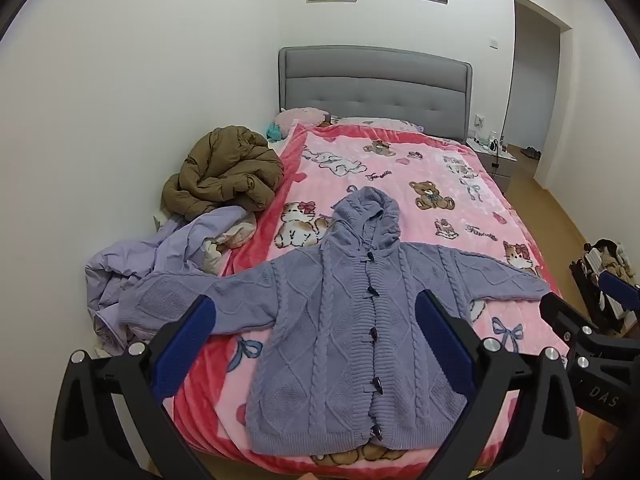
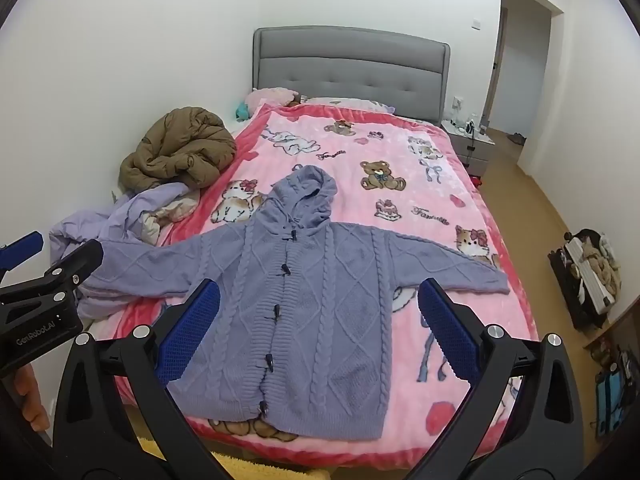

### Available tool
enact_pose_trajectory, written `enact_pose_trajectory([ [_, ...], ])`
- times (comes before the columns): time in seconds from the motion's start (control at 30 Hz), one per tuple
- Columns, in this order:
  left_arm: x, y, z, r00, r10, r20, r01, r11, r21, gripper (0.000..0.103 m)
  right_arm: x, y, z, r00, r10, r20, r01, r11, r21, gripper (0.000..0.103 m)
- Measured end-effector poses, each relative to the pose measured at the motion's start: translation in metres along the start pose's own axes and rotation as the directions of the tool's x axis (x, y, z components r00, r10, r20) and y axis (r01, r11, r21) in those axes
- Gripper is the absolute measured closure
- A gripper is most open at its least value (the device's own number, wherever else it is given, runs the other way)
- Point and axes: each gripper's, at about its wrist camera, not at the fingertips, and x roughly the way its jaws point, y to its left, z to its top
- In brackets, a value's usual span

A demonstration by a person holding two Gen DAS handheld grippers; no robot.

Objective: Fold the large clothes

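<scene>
Through your left wrist camera, the left hand-held gripper (image 1: 316,322) stands spread as wide as it goes, blue pads well apart and nothing between them. It hangs above the foot of the bed (image 1: 400,184), angled down at the purple cable-knit cardigan (image 1: 340,320). The cardigan lies face up on the pink cartoon blanket (image 1: 452,200), toggles fastened down the front, hood (image 1: 370,216) pointing toward the grey headboard (image 1: 374,84), both sleeves stretched out sideways. One sleeve end reaches the edge of the blanket, next to a heap of lilac bedding (image 1: 160,256) with a brown puffer coat (image 1: 228,172) behind it. At the right edge you can see part of your other tool.

Through your right wrist camera, the right hand-held gripper (image 2: 320,326) is likewise fully spread and empty, hovering over the lower hem side of the cardigan. The left tool pokes in at the left edge, beside that far sleeve. The garment reads flat here too, with only slight rumpling at the hem and hood.

As for progress, I judge the spreading-out to be finished and the folding not yet begun: no sleeve is turned in, no side is doubled over, the hood is not tucked. All of that remains, and neither tool touches the cloth.
</scene>
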Motion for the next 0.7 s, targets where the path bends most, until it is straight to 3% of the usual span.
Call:
enact_pose_trajectory([
  [0.7,-0.0001,-0.0003,-0.0009,1.0,0.007,-0.002,-0.007,1.0,-0.004,0.005,0.0014,-0.001,0.0023,1.0,-0.005,0.016,0.005,1.0,-0.002,0.008],
])
